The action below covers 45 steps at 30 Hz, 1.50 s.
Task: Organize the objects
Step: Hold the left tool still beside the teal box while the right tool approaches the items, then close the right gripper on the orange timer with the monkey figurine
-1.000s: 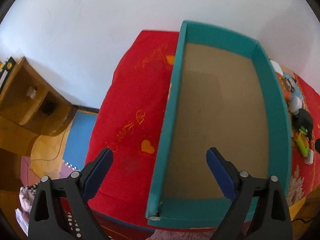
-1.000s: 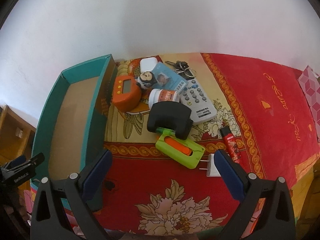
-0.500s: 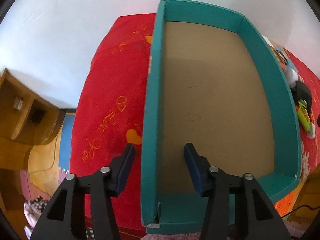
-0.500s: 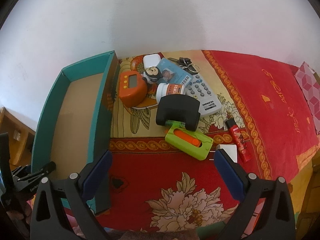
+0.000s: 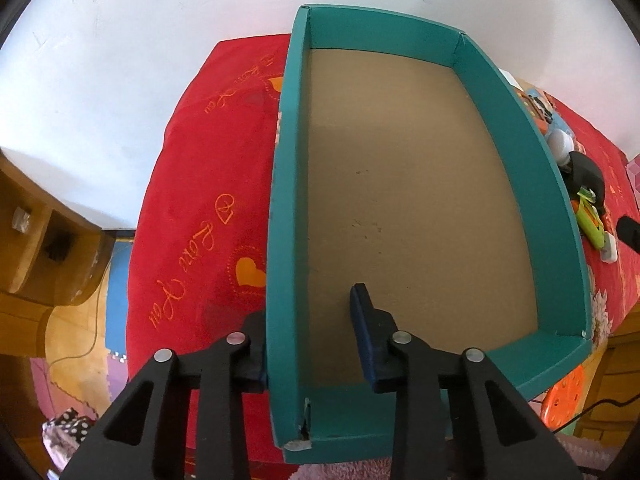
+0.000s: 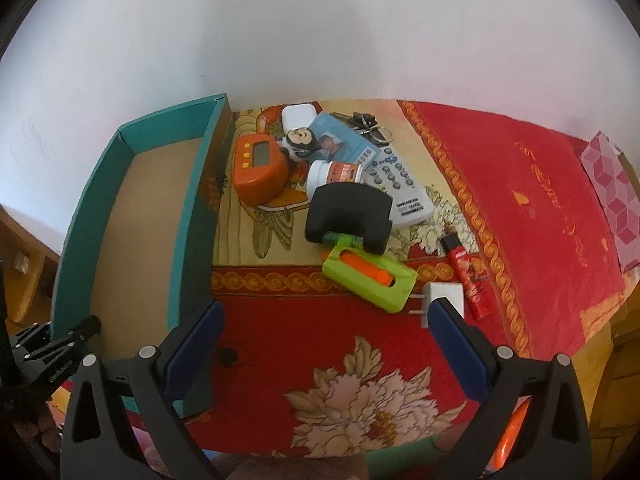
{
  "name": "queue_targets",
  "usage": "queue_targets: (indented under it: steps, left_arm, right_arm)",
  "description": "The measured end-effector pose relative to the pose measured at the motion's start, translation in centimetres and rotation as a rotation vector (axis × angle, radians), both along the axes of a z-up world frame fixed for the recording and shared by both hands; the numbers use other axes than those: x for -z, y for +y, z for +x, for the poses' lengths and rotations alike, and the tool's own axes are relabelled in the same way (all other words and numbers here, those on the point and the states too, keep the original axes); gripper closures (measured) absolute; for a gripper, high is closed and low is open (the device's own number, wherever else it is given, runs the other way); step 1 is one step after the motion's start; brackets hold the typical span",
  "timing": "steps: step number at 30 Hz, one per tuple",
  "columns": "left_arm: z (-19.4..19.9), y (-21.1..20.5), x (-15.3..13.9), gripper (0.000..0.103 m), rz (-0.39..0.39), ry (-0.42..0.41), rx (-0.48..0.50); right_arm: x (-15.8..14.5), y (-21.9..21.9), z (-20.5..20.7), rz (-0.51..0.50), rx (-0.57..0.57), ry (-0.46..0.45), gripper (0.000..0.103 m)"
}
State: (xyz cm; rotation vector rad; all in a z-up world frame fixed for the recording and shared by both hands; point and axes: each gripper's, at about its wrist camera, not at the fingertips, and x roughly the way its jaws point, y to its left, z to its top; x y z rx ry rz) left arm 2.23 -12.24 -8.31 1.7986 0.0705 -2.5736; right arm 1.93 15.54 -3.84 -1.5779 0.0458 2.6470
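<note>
Left tongs on teal, brown-floored box

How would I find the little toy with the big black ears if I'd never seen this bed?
Start at the big teal box on the left and look just right of it to the pile of things. Behind the orange clock, before the blue card, sits the toy: the only thing there with a face.

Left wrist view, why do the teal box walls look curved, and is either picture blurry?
Left wrist view: fisheye bowing bends the teal box walls, dark corners, sharp focus. Right wrist view: same bowing, evenly lit, slightly softer on the remote.
</note>
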Motion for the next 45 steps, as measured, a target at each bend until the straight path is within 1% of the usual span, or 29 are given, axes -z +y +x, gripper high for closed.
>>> queue_targets:
  steps: [4, 7, 12, 17, 19, 21, 24, 25, 26, 27, 29, 34, 40, 42, 44, 45]
  left_arm:
    - [0.0, 0.5, -0.3, 0.07, 0.009, -0.016, -0.024]
    - [0.0, 0.7, -0.3, 0.07, 0.002, -0.014, -0.024]
    - [0.1, 0.5, -0.2, 0.069, 0.017, -0.02, -0.074]
    - [0.3, 0.3, -0.2, 0.068, 0.013, -0.025, -0.111]
    - [0.3, 0.3, -0.1, 0.067, 0.011, -0.027, -0.127]
    - [0.3, 0.4, -0.1, 0.066, 0.006, -0.026, -0.14]
    - [0.5, 0.4, -0.1, 0.066, 0.001, -0.029, -0.152]
    - [0.5, 0.4, -0.1, 0.066, 0.0, -0.032, -0.155]
    - [0.5, 0.4, -0.1, 0.066, 0.0, -0.033, -0.156]
    - [0.4, 0.5, -0.1, 0.066, 0.001, -0.036, -0.155]
    - [0.3, 0.4, -0.1, 0.066, 0.002, -0.039, -0.15]
    - [0.5, 0.8, -0.1, 0.066, -0.017, -0.039, -0.133]
    - [0.5, 0.7, -0.2, 0.066, -0.007, -0.04, -0.128]
    - [0.5, 0.7, -0.3, 0.066, -0.005, -0.04, -0.117]
    - [0.6, 0.5, -0.3, 0.066, 0.006, -0.041, -0.117]
    - [0.7, 0.5, -0.3, 0.066, 0.007, -0.041, -0.115]
  right_arm:
    - [0.3, 0.6, -1.3, -0.003, -0.049, 0.001, 0.0]
    - [0.3, 1.1, -2.4, -0.03, -0.085, 0.008, 0.0]
    - [0.1, 2.7, -4.8, -0.084, -0.138, 0.015, 0.001]
    - [0.4, 5.7, -8.2, -0.114, -0.134, 0.008, 0.009]
    - [0.8, 6.9, -9.3, -0.145, -0.145, -0.004, 0.01]
    - [0.9, 7.3, -10.0, -0.189, -0.16, -0.015, 0.012]
    - [1.2, 7.4, -11.4, -0.303, -0.18, -0.046, 0.018]
    - [1.4, 7.2, -11.9, -0.373, -0.183, -0.062, 0.018]
    - [1.5, 7.1, -12.2, -0.407, -0.182, -0.068, 0.018]
    - [1.8, 6.8, -12.8, -0.462, -0.172, -0.082, 0.018]
    - [2.3, 6.3, -13.8, -0.499, -0.148, -0.107, 0.018]
    - [3.7, 5.4, -16.5, -0.493, -0.067, -0.171, 0.02]
    - [4.3, 3.6, -18.4, -0.467, -0.08, -0.2, 0.021]
    - [4.5, 3.0, -18.6, -0.472, -0.078, -0.212, 0.023]
    - [4.8, 2.4, -18.7, -0.498, -0.071, -0.226, 0.028]
    - [5.0, 2.2, -18.6, -0.513, -0.057, -0.23, 0.029]
